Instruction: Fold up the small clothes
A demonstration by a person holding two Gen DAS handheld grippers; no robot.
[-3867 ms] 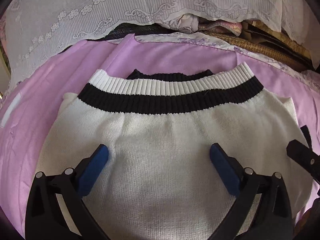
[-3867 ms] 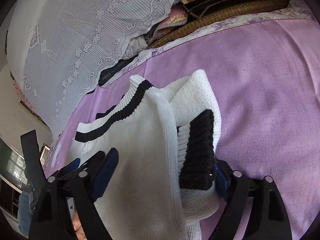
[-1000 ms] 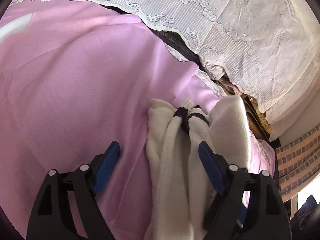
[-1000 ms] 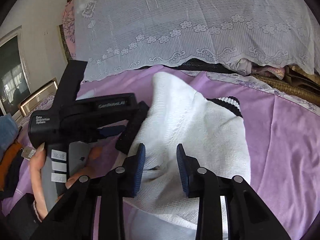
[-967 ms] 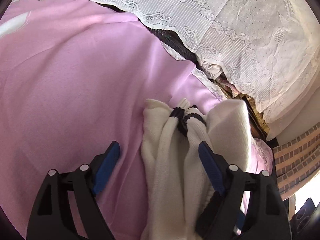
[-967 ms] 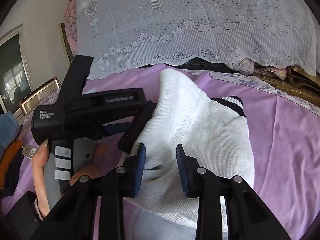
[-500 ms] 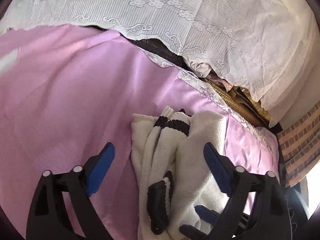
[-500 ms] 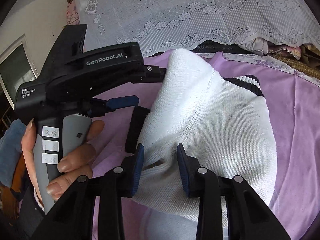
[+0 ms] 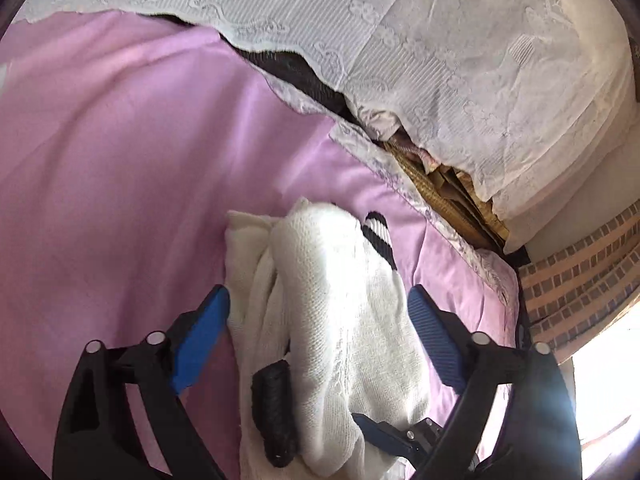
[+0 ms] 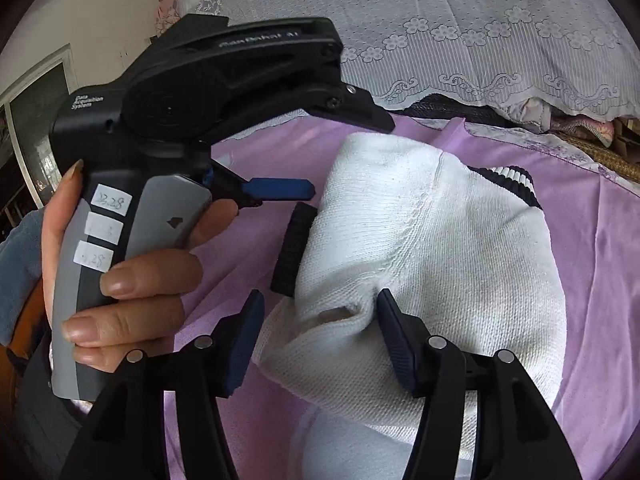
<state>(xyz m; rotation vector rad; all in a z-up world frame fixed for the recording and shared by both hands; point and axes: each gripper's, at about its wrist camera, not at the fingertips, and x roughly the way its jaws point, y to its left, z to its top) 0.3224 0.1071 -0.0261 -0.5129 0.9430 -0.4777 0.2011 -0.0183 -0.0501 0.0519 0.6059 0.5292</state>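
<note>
Sweater (image 9: 344,320), white knit with black-striped trim, lay bundled on the pink bedsheet (image 9: 100,168), where seconds earlier it had been spread flat. The left hand-held gripper (image 9: 318,332) hung above it with jaws wide but closing, pads clear of the knit. The right hand-held gripper (image 10: 320,326) was opening, its grip loosened since a second before, so the fold looked nearly finished.

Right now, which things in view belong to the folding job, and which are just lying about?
Job:
- white knit sweater, folded on the purple sheet
- left gripper, jaws closing, not gripping
- right gripper, jaws opening off the knit

Lying about:
- white lace cover
- woven mat
- brick wall
</note>
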